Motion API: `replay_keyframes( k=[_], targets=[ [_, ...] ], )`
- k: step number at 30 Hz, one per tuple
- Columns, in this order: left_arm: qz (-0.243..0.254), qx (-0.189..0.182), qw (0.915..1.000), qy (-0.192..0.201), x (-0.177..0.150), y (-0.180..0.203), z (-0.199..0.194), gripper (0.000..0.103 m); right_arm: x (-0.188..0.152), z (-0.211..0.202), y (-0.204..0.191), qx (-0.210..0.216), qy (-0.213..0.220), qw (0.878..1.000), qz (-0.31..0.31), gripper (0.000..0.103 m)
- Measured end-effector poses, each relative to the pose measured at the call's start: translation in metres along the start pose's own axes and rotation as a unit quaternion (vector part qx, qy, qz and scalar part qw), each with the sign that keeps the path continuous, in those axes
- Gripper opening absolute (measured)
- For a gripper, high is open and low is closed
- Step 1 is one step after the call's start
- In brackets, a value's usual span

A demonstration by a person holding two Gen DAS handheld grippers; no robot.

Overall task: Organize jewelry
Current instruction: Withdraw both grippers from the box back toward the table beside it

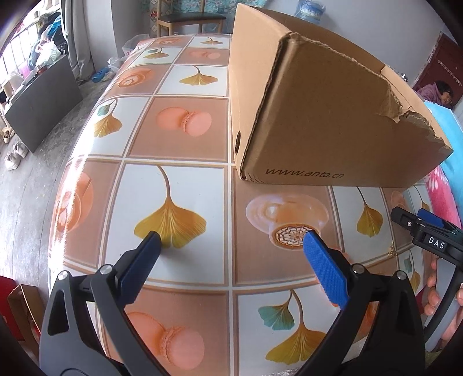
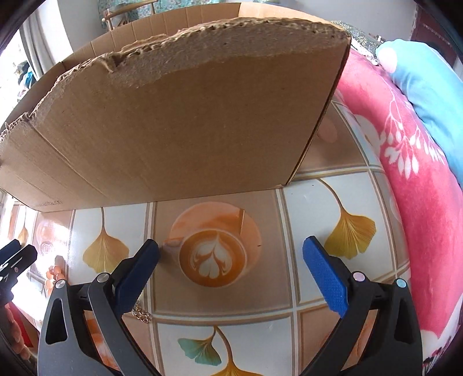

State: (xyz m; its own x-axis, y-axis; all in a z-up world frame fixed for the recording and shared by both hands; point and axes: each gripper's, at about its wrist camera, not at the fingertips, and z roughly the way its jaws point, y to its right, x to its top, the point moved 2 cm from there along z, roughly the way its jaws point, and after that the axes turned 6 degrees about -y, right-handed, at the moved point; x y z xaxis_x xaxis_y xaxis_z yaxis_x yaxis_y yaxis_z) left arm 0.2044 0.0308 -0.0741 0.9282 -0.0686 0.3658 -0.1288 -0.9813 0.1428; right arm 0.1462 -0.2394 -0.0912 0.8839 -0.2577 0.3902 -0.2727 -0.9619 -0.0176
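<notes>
A thin gold chain [image 2: 141, 314] lies on the tablecloth, half hidden behind the left finger of my right gripper [image 2: 231, 245]. That gripper is open wide over the printed latte cup, with nothing between its blue pads. In the left wrist view the chain [image 1: 392, 252] is a small glint below the right gripper [image 1: 411, 215]. My left gripper [image 1: 231, 243] is open above the ginkgo-leaf tiles and holds nothing; its tip [image 2: 20, 250] shows at the left edge of the right wrist view. A torn cardboard shoe box [image 1: 318, 115] stands just beyond both grippers, its near wall [image 2: 173, 130] upright.
The patterned tablecloth [image 1: 179, 121] covers the table, whose left edge drops to a concrete floor with shoes [image 1: 13, 156]. A pink blanket [image 2: 419, 202] and blue pillow [image 2: 428, 86] border the right side. A wooden chair [image 1: 191, 17] stands at the far end. A person [image 1: 439, 92] sits far right.
</notes>
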Motion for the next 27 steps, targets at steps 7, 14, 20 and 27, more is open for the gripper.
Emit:
replay_keyframes(
  k=[7,14,20,27],
  targets=[
    [-0.014,-0.009,0.9999,0.000,0.0015,-0.0032,-0.0008,0.095,-0.0026,-0.0045,0.0057,0.001,0.002,1.000,-0.002,0.097],
    [-0.020,-0.011,0.9997,0.000,0.0018,-0.0039,-0.0009,0.095,-0.0025,-0.0027,0.0062,0.002,-0.007,1.000,-0.005,0.097],
    [-0.018,0.010,0.9998,-0.005,0.0012,-0.0001,0.0006,0.095,0.0004,-0.0034,0.0063,0.003,-0.006,1.000,-0.007,0.097],
    [-0.020,0.026,0.9994,-0.009,-0.0014,0.0020,-0.0003,0.095,0.0023,-0.0034,0.0059,0.003,-0.012,1.000,-0.008,0.097]
  ],
)
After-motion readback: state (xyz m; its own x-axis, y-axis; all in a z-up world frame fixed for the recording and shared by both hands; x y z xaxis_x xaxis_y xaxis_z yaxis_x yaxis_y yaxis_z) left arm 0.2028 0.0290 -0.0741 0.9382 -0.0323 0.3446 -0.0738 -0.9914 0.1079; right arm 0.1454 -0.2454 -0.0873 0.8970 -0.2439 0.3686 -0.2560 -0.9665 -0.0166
